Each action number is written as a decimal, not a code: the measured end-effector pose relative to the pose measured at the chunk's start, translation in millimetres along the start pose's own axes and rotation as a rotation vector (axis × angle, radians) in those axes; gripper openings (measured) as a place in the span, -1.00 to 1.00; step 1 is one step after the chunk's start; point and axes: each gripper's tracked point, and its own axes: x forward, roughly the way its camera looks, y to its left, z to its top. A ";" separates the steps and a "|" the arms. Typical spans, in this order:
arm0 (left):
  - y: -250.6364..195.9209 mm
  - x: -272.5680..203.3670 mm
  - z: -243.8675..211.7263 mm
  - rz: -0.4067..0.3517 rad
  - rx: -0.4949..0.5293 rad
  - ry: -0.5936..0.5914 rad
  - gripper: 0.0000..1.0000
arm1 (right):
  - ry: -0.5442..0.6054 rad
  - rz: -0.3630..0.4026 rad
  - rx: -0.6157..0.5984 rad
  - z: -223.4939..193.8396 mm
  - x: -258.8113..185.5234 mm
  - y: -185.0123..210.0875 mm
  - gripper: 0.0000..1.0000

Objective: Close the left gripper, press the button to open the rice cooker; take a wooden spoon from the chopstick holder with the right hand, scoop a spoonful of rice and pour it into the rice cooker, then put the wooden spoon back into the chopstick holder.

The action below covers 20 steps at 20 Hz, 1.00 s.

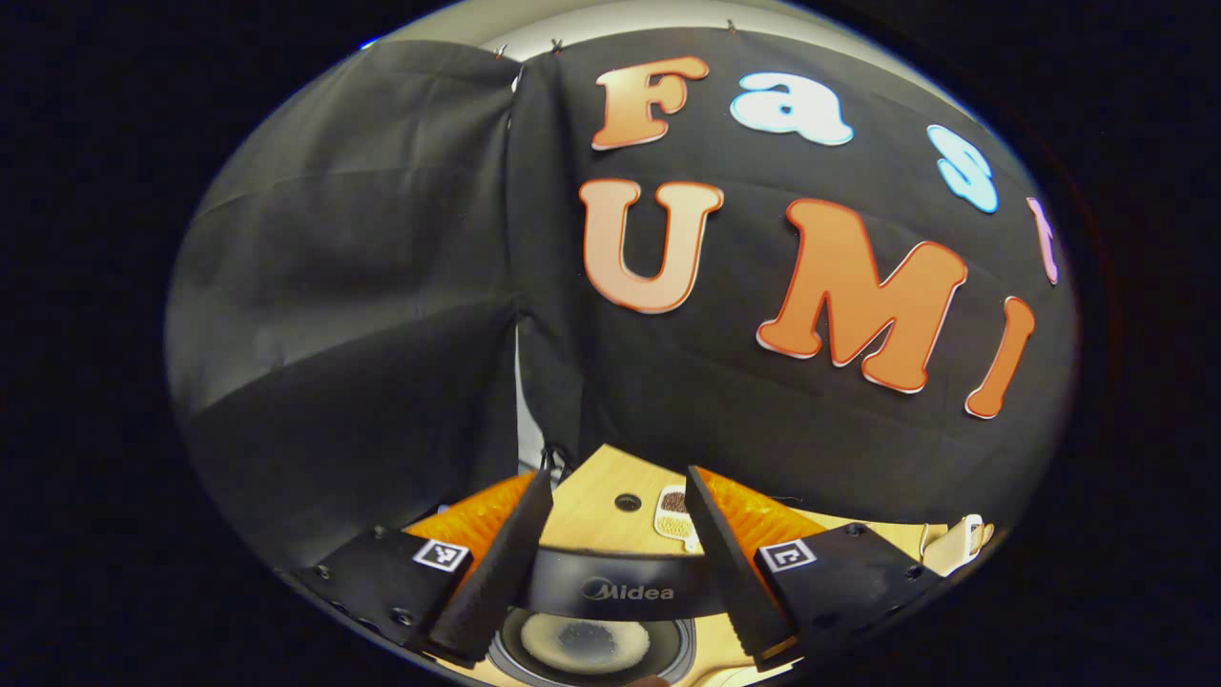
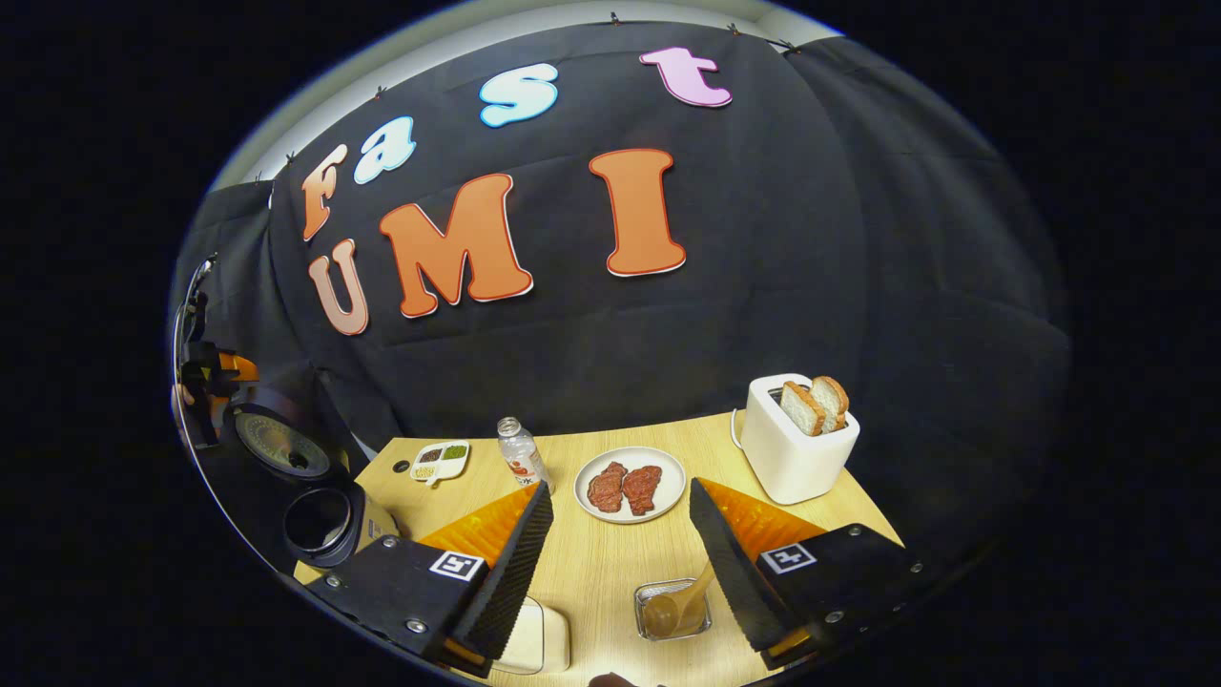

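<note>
The black rice cooker (image 2: 324, 523) stands at the table's left end with its lid (image 2: 277, 441) raised and the dark pot open. In the left gripper view my left gripper (image 1: 618, 475) is open, its fingers astride the cooker's black lid edge (image 1: 625, 590). It also shows far off as the left gripper (image 2: 212, 377) above the lid. My right gripper (image 2: 620, 489) is open over the table with nothing in it. A wooden spoon (image 2: 679, 603) stands in the small clear chopstick holder (image 2: 672, 611), just left of my right finger. A white rice container (image 2: 536, 634) lies by my left finger.
On the wooden table (image 2: 591, 563) are a plate of meat slices (image 2: 630, 485), a white toaster with bread (image 2: 799, 441), a small bottle (image 2: 523, 456) and a divided condiment dish (image 2: 441, 462). Black cloth walls close the back and sides.
</note>
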 end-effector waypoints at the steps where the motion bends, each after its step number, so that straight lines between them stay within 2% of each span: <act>1: 7.1 -0.1 -8.4 0.032 -0.004 0.025 0.85 | 0.010 0.015 0.007 -1.1 -0.4 6.5 0.80; 2: 13.6 2.7 -19.4 0.064 0.005 0.045 0.83 | 0.021 0.035 0.010 -2.3 0.2 14.1 0.80; 4: 17.0 -5.7 -41.1 0.083 0.046 0.109 0.84 | 0.030 0.058 -0.004 -3.2 3.3 25.3 0.80; 5: 17.4 -10.3 -52.5 0.085 0.060 0.139 0.94 | 0.027 0.069 -0.008 -1.3 5.2 31.9 0.80; 8: 15.1 -30.0 -104.7 0.060 0.088 0.261 0.83 | 0.045 0.129 -0.008 -6.4 9.2 56.5 0.80; 10: 15.4 -49.7 -136.6 0.059 0.117 0.331 0.84 | 0.050 0.150 -0.022 -10.5 9.7 65.3 0.80; 12: 17.8 -60.9 -158.3 0.062 0.176 0.349 0.90 | 0.058 0.173 -0.031 -16.7 8.9 73.9 0.80; 13: 19.7 -62.9 -170.3 0.069 0.177 0.377 0.94 | 0.064 0.183 -0.035 -20.0 8.1 77.0 0.80; 14: 22.8 -65.5 -183.2 0.078 0.159 0.415 0.83 | 0.070 0.188 -0.042 -23.0 6.9 78.2 0.80; 15: 25.5 -66.0 -196.6 0.083 0.130 0.453 0.83 | 0.073 0.190 -0.049 -25.2 6.8 78.9 0.80; 18: 32.4 -65.3 -237.0 0.061 0.103 0.568 0.84 | 0.074 0.205 -0.060 -27.5 4.2 82.7 0.80; 19: 27.4 -64.6 -232.0 0.062 0.103 0.532 0.84 | 0.075 0.206 -0.059 -27.6 3.7 82.8 0.80; 20: 28.2 -62.9 -237.7 0.070 0.101 0.551 0.84 | 0.071 0.209 -0.056 -25.9 2.7 81.9 0.80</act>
